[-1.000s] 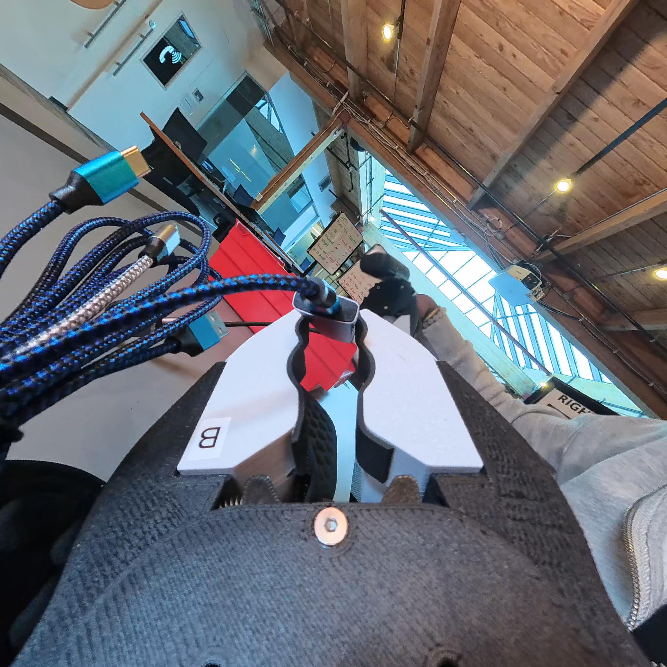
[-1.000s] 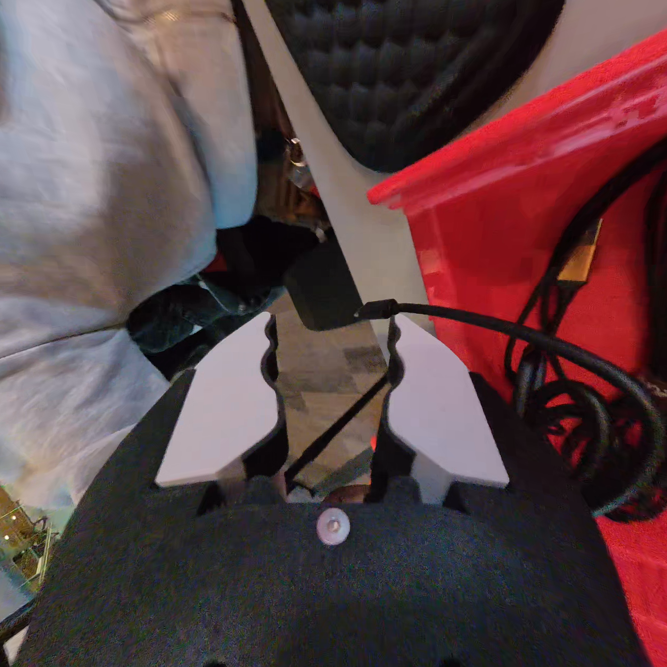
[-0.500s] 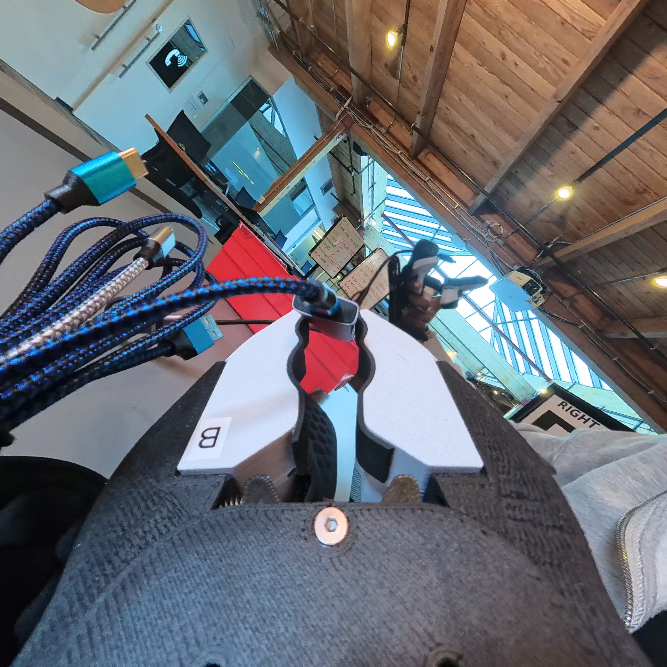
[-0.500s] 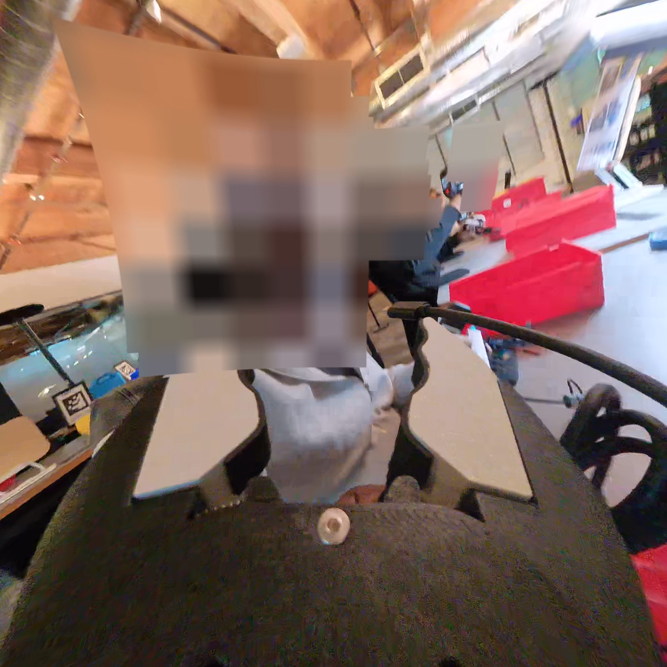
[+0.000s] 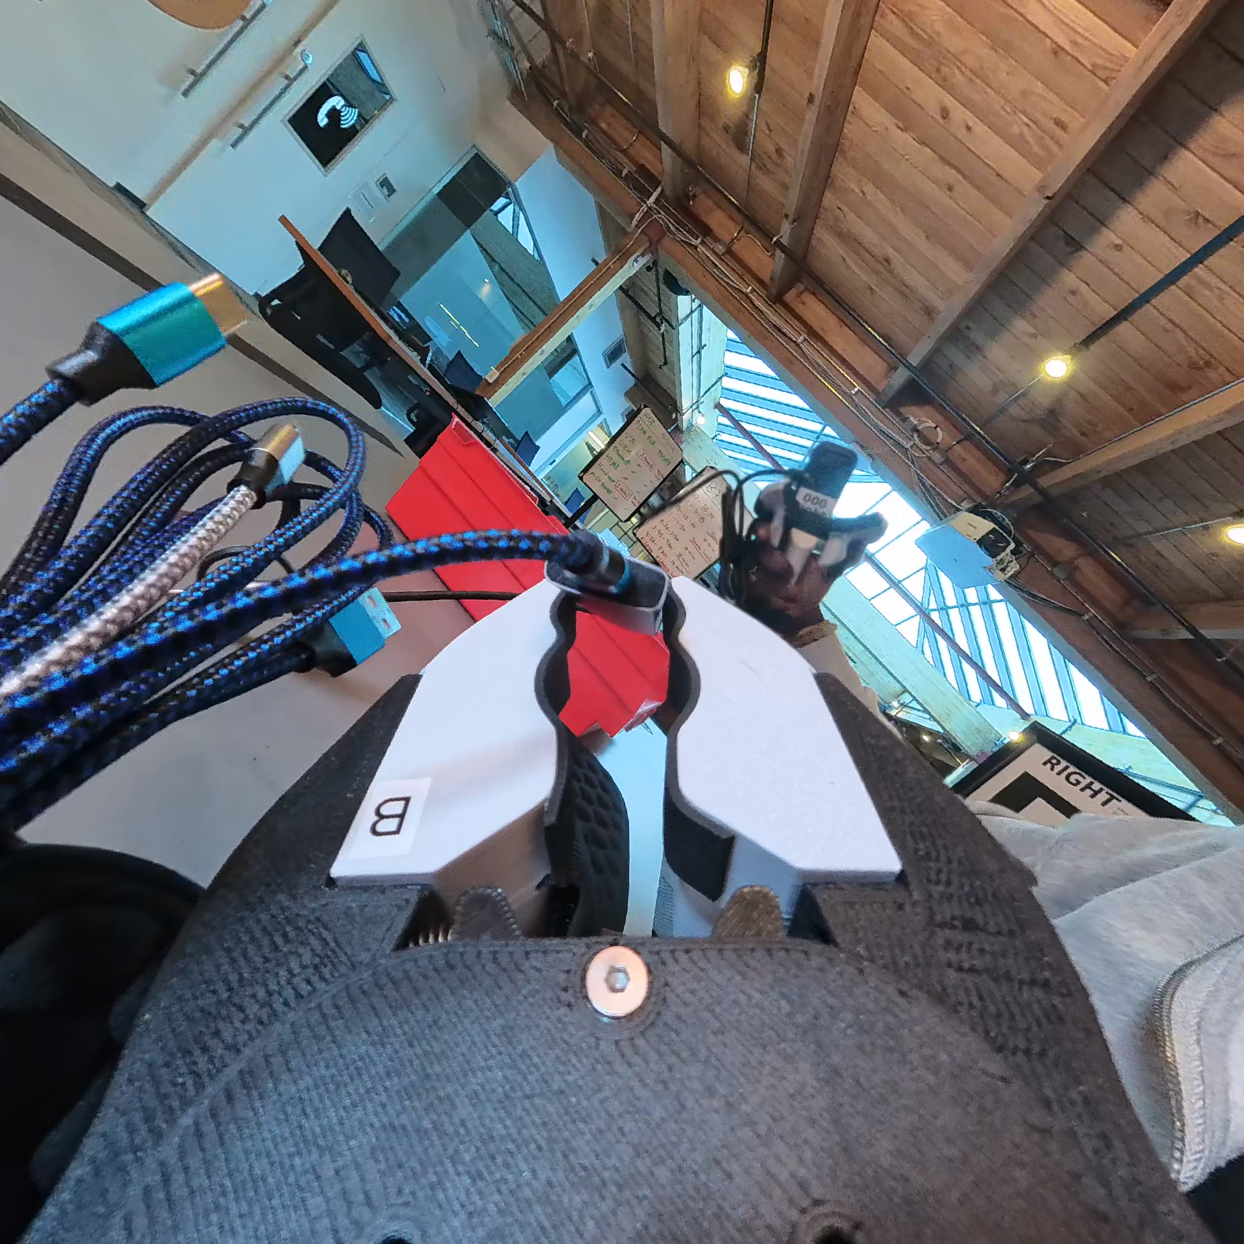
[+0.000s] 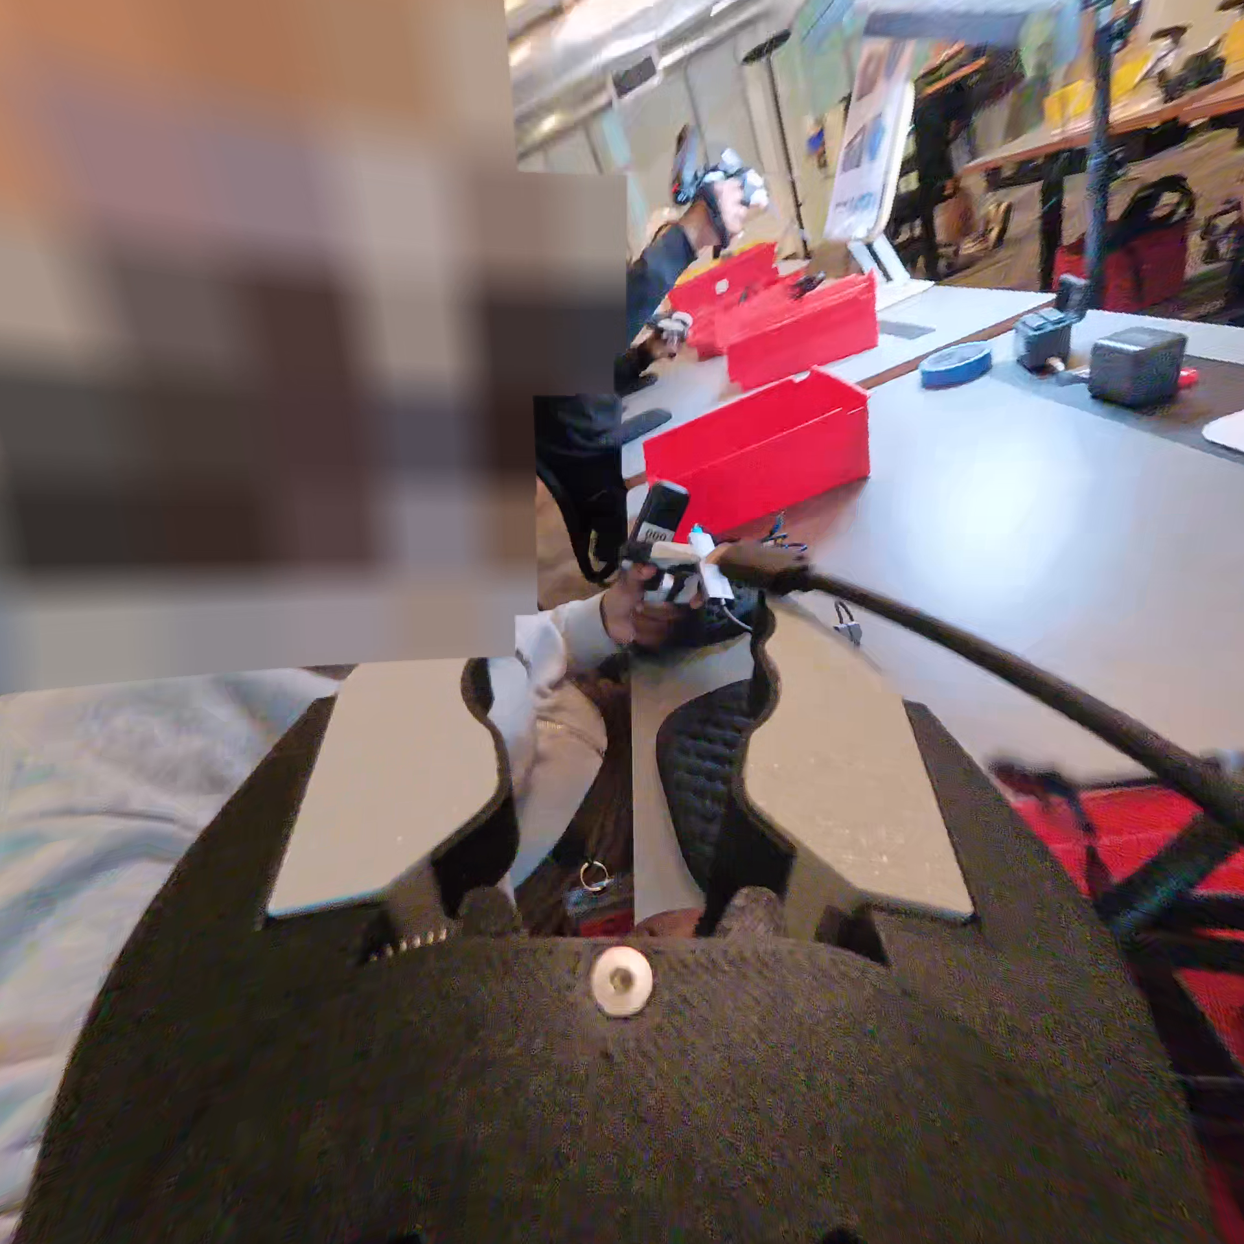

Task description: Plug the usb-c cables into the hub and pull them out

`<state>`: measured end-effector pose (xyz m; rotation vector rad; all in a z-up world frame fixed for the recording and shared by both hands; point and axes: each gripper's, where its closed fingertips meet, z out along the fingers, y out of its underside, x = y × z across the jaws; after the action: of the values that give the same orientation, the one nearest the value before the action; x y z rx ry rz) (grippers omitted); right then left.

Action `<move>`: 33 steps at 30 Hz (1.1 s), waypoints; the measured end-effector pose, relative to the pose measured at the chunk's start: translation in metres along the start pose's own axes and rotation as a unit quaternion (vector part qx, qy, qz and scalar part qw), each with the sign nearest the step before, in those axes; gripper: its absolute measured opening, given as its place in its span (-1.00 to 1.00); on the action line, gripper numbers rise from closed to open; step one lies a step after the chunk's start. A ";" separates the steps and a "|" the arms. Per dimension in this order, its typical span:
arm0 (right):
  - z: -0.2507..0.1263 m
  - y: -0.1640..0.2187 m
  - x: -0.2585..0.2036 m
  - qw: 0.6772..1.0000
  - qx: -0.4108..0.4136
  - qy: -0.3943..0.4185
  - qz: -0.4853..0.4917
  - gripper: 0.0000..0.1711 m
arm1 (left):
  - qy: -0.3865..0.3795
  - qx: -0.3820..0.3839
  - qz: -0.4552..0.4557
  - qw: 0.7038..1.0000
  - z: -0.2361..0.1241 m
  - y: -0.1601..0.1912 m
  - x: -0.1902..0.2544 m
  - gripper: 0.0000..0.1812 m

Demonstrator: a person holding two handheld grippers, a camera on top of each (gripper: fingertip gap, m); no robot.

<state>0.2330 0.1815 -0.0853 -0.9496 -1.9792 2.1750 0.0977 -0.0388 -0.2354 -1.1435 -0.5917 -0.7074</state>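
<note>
My left gripper is shut on a small grey hub at its fingertips, tilted up towards the ceiling. A blue braided cable is plugged into the hub's left end. A bundle of blue braided cables with loose teal plugs hangs at the left. My right gripper is open, its jaws wide apart. A black cable runs past its right fingertip, with its plug end beside that tip. The right gripper also shows far off in the left wrist view, and the left gripper in the right wrist view.
A red bin stands on the grey table, with more red bins behind it. Another red bin with black cables is at the lower right. A blue tape roll and a grey box lie farther back. Other people work beyond.
My right gripper has swung up from the red bin to face the table and the left gripper, the black cable still at its right fingertip. The left gripper has stayed still with the hub.
</note>
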 end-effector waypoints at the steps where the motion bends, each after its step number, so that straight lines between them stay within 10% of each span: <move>1: 0.001 -0.002 -0.012 0.999 0.008 -0.026 -0.027 -0.28 | -0.002 0.001 -0.001 1.000 0.000 0.000 -0.001 -0.72; 30: 0.022 0.052 0.026 0.994 -0.012 0.074 -0.079 -0.18 | -0.106 -0.068 -0.065 0.990 0.010 0.014 -0.034 -0.68; 33: 0.019 0.048 0.019 0.997 0.008 0.038 -0.068 -0.16 | -0.073 -0.115 -0.127 0.983 0.013 0.024 -0.029 -0.38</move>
<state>0.2260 0.1642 -0.1374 -0.8547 -1.9297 2.0494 0.0969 -0.0145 -0.2670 -1.3564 -0.8043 -0.9337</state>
